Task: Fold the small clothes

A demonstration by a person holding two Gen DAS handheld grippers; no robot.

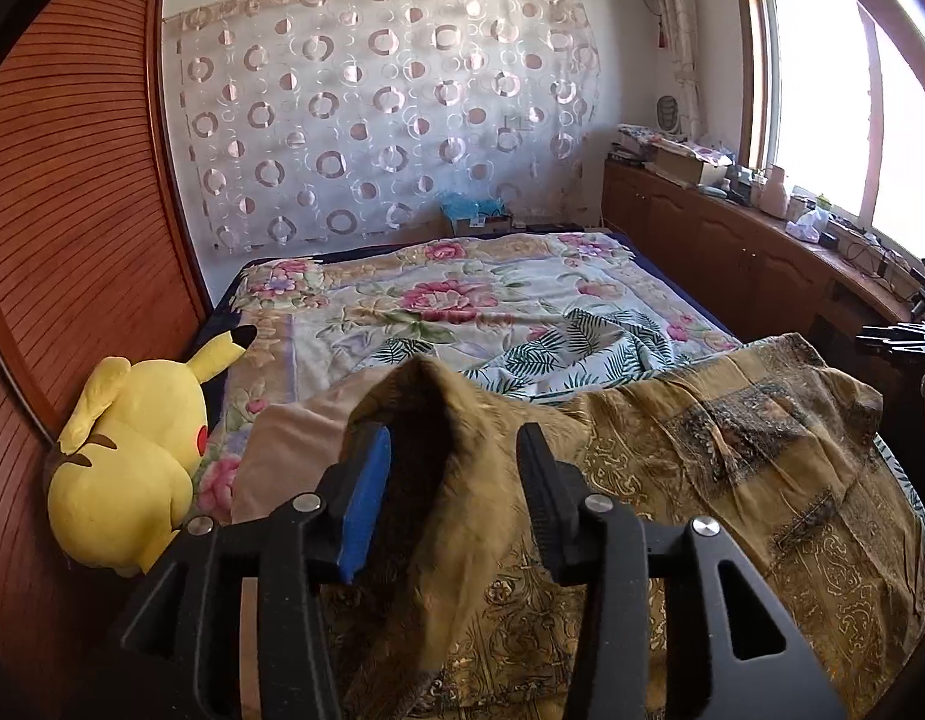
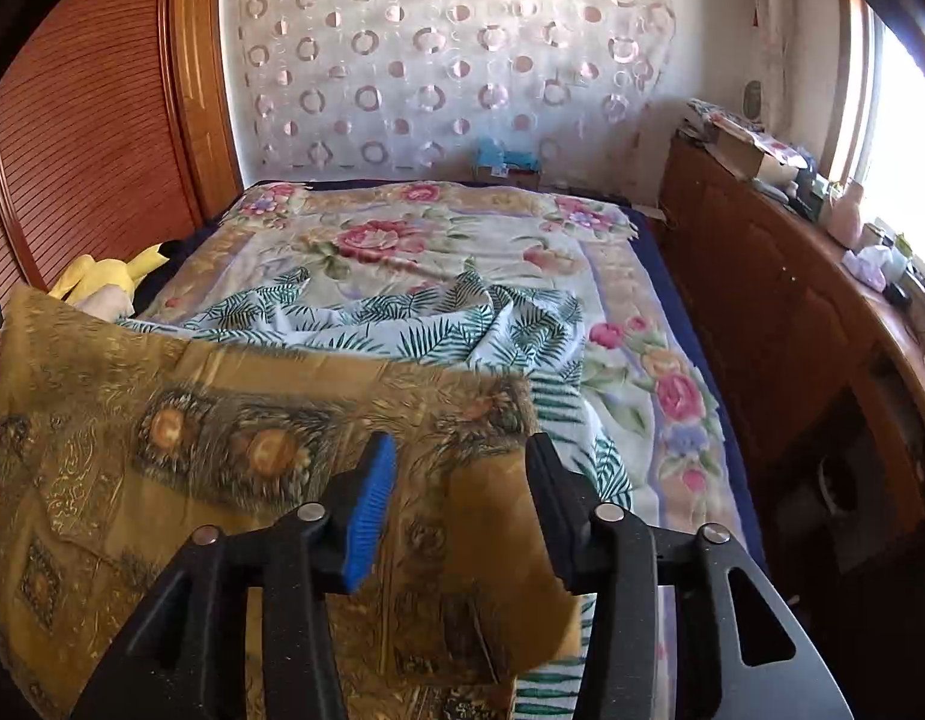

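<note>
An ochre patterned garment (image 1: 702, 480) lies spread over the near part of the bed; it also shows in the right wrist view (image 2: 222, 432). A raised fold of it (image 1: 438, 420) stands between the open jaws of my left gripper (image 1: 453, 450), whose fingers do not press it. My right gripper (image 2: 459, 462) is open above the garment's right part, with cloth lying between and under its fingers. A white garment with green fern print (image 2: 414, 318) lies crumpled behind the ochre one, and shows in the left wrist view (image 1: 582, 348) too.
The bed has a floral blanket (image 2: 642, 360). A yellow plush toy (image 1: 132, 456) sits at the left by the wooden wardrobe (image 1: 72, 240). A wooden cabinet (image 2: 792, 312) with clutter runs along the right under the window. A beige cloth (image 1: 282, 450) lies beside the plush.
</note>
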